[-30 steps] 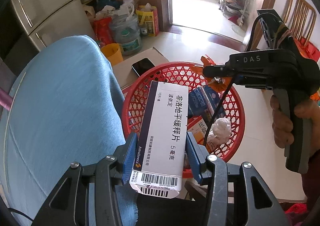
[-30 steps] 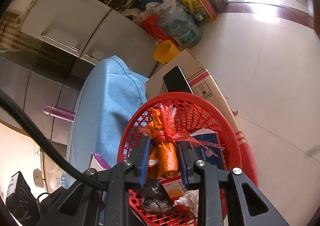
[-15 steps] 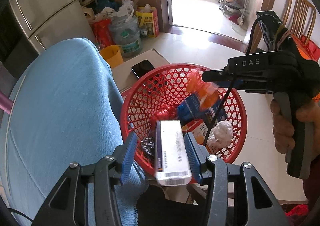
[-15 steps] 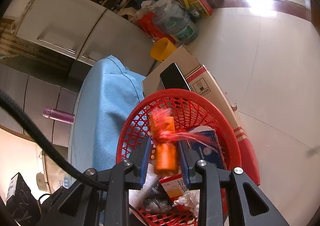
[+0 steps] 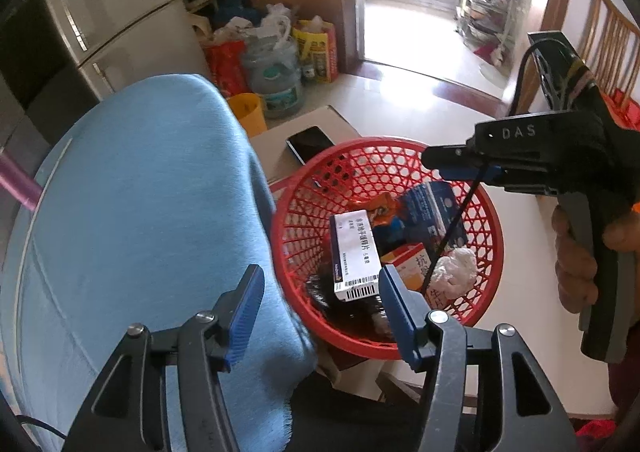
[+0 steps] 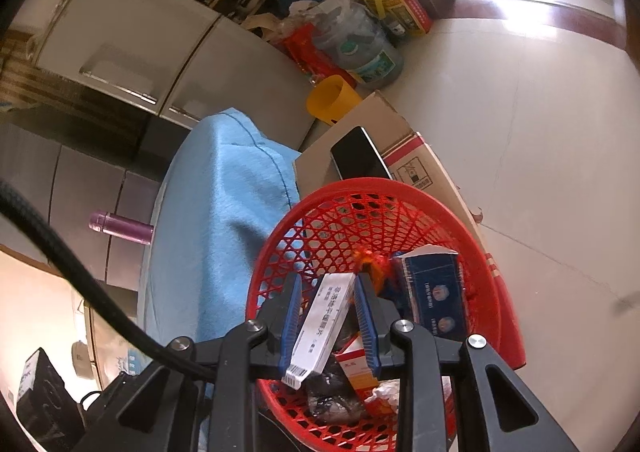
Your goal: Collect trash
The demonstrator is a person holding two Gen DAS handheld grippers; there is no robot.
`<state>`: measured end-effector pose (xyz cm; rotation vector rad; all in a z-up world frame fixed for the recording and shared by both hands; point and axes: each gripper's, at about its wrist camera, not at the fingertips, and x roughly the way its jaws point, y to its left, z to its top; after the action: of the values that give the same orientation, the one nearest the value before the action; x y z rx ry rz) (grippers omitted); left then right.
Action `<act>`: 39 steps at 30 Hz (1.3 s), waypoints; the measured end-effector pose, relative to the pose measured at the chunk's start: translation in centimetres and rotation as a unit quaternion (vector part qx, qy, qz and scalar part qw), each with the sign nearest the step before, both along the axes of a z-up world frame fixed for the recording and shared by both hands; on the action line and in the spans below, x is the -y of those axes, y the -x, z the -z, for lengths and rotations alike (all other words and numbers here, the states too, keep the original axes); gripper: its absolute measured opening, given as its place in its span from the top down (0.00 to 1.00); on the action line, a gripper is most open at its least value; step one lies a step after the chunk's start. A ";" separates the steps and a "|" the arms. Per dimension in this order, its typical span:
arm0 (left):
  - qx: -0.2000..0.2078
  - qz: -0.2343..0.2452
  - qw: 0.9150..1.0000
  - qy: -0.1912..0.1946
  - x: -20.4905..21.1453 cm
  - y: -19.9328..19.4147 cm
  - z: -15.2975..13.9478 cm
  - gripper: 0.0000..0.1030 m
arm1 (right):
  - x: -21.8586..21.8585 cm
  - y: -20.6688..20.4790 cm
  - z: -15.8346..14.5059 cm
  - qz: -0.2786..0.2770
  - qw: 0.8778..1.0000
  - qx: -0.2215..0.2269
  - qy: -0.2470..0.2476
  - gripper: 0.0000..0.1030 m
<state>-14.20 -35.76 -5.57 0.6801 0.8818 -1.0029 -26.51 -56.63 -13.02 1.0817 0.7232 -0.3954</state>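
Left gripper: jaws opening, nothing between the pads; it hangs over the near rim of the red basket.
Right gripper: jaws nearly closed and gripping nothing, poised above the basket.
White medicine box: lies in the basket near its middle, barcode end toward the near rim, leaning on the other trash.
Orange wrapper: in the basket, just beyond the white box.
Blue box: in the basket toward the far right wall.
Crumpled tissue: at the basket's right side.
Phone: on the cardboard box behind the basket's far rim.
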 end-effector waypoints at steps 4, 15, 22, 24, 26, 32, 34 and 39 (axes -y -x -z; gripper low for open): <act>0.015 -0.016 1.000 0.013 -1.3 -0.3 -1.1 0.41 | -1.2 -1.0 -1.1 -0.016 1.000 -0.008 0.023 0.70; 0.040 -0.058 0.995 0.068 -6.1 -1.5 -4.9 0.28 | -5.4 -3.6 -4.8 -0.061 0.993 -0.026 0.101 0.70; 0.059 -0.108 0.987 0.100 -10.5 -2.6 -7.6 0.28 | -9.5 -5.8 -8.0 -0.103 0.980 -0.029 0.165 0.70; 0.072 -0.135 0.982 0.110 -12.2 -3.2 -8.6 0.27 | -11.0 -6.6 -8.9 -0.118 0.975 -0.028 0.184 0.70; 0.085 -0.161 0.976 0.116 -13.9 -3.8 -9.3 0.27 | -12.9 -7.6 -9.8 -0.138 0.969 -0.026 0.205 0.70; 0.122 -0.245 0.953 0.131 -19.5 -5.7 -11.3 0.27 | -18.1 -10.7 -12.1 -0.197 0.952 -0.003 0.236 0.68; 0.137 -0.272 0.943 0.132 -21.3 -6.2 -11.9 0.24 | -20.1 -11.6 -12.8 -0.218 0.944 0.006 0.248 0.67; 0.169 -0.326 0.920 0.140 -25.2 -6.9 -13.0 0.15 | -24.3 -13.3 -14.4 -0.257 0.929 0.031 0.266 0.60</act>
<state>-7.25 -10.56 7.48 0.2629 0.5759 -0.3773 -13.18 -32.28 1.42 0.3657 0.7541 -0.0888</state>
